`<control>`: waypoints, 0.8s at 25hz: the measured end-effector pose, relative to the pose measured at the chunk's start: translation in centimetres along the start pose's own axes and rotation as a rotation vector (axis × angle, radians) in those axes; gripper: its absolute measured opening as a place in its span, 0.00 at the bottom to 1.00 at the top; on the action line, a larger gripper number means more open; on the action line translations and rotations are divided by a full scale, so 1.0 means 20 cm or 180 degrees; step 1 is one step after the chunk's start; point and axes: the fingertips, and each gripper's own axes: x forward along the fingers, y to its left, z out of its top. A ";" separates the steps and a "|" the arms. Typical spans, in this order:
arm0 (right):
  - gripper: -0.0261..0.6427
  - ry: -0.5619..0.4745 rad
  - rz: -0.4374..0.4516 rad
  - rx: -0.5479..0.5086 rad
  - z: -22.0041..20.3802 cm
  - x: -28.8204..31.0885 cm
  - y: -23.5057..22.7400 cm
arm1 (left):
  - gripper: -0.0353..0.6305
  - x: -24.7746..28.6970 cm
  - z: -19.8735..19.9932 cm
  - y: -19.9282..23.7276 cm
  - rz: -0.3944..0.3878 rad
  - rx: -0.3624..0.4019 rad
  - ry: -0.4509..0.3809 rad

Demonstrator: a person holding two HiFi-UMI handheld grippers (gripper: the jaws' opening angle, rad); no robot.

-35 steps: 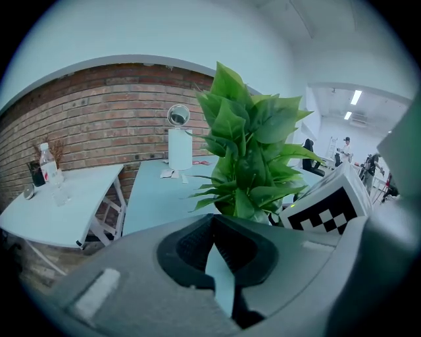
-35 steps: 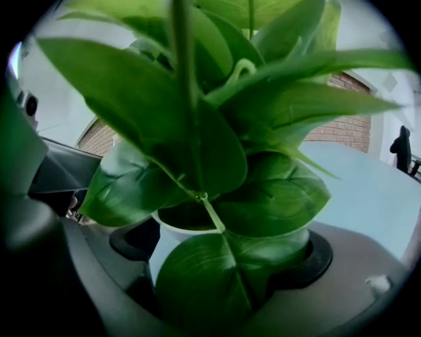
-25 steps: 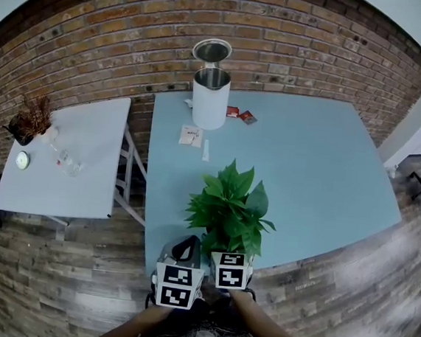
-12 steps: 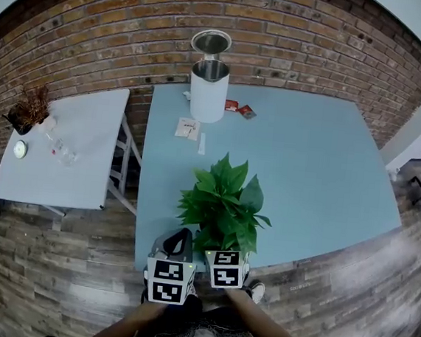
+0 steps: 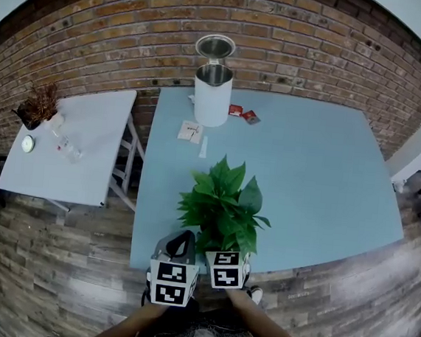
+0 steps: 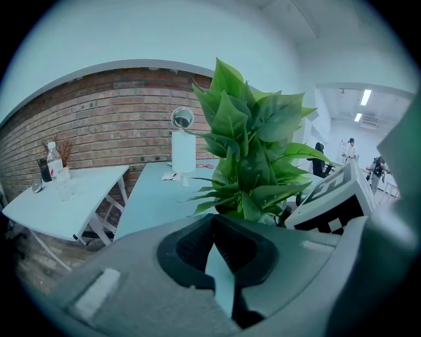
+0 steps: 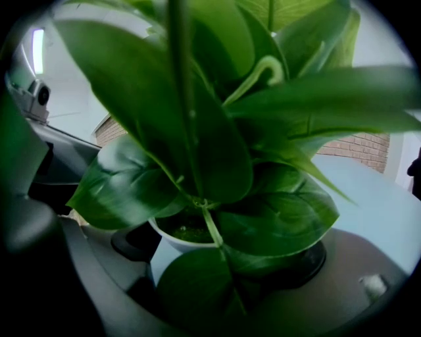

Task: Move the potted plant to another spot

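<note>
Potted plant (image 5: pixel 223 210) on table (image 5: pixel 321 175), front edge; bin (image 5: pixel 212 97) behind.

The potted plant (image 5: pixel 223 206) is showing glossy green leaves above a white pot (image 7: pixel 172 238). The desk (image 5: pixel 321 175) is showing pale blue, the smaller desk (image 5: pixel 79 151) white. The left gripper (image 5: pixel 179 244) and right gripper (image 5: pixel 227 241) are wearing grey shells, black pads and black-and-white square markers. The brick wall (image 5: pixel 119 37) is showing red-brown with pale mortar lines, the plank floor (image 5: pixel 347 288) grey-brown.
</note>
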 end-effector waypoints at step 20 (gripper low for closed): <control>0.76 0.0041 0.0059 -0.0040 -0.03 -0.06 -0.20 | 0.05 0.07 0.04 -0.20 0.0069 0.0006 0.0019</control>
